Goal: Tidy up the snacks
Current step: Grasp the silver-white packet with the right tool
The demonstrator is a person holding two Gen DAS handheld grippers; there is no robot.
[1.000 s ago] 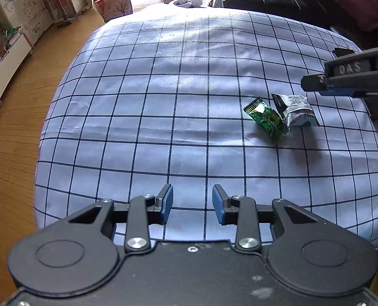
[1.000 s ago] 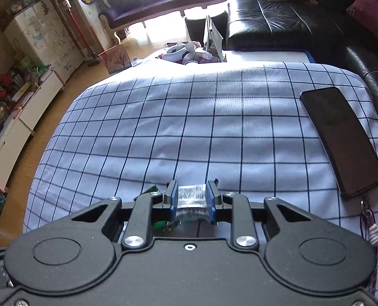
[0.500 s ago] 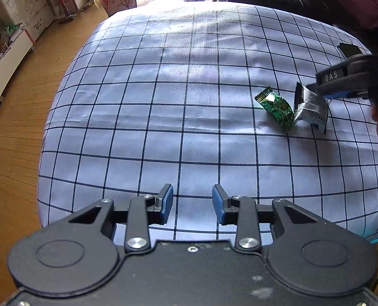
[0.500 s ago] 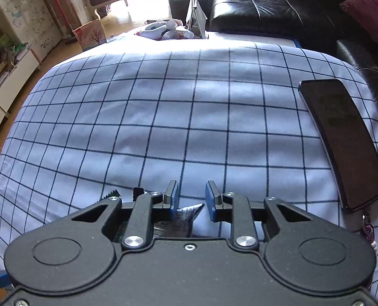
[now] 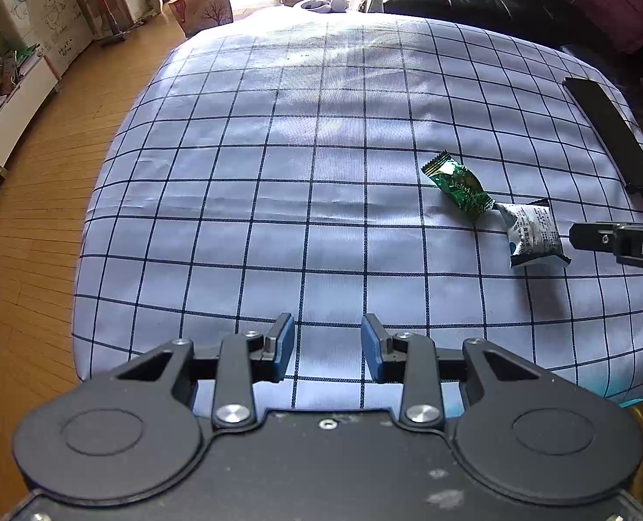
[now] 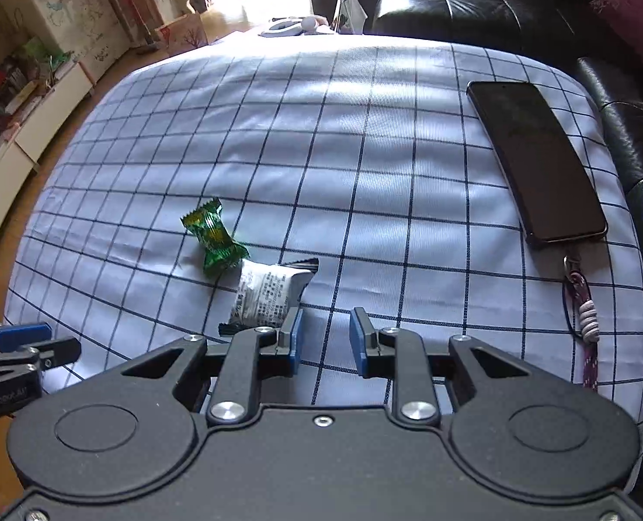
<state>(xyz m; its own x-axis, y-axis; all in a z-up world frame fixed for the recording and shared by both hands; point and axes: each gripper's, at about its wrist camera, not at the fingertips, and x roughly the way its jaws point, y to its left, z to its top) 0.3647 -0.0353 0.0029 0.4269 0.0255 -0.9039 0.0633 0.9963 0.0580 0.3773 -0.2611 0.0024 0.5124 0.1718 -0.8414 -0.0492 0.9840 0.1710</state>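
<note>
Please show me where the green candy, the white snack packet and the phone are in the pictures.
green candy [image 6: 215, 241], right wrist view, middle of the wrapper.
white snack packet [image 6: 266, 294], right wrist view, printed face.
phone [image 6: 538, 158], right wrist view, middle of the dark screen.

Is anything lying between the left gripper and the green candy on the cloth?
Nothing visible. Only bare checked cloth lies between the open left gripper and the green candy. The white snack packet touches the candy's far side, off that path.

Strong daylight enters beyond the far edge of the checked cloth, washing that edge out with glare; nearer squares lie in soft shadow. Both views are sharp, with grid lines bowing toward the borders.
</note>
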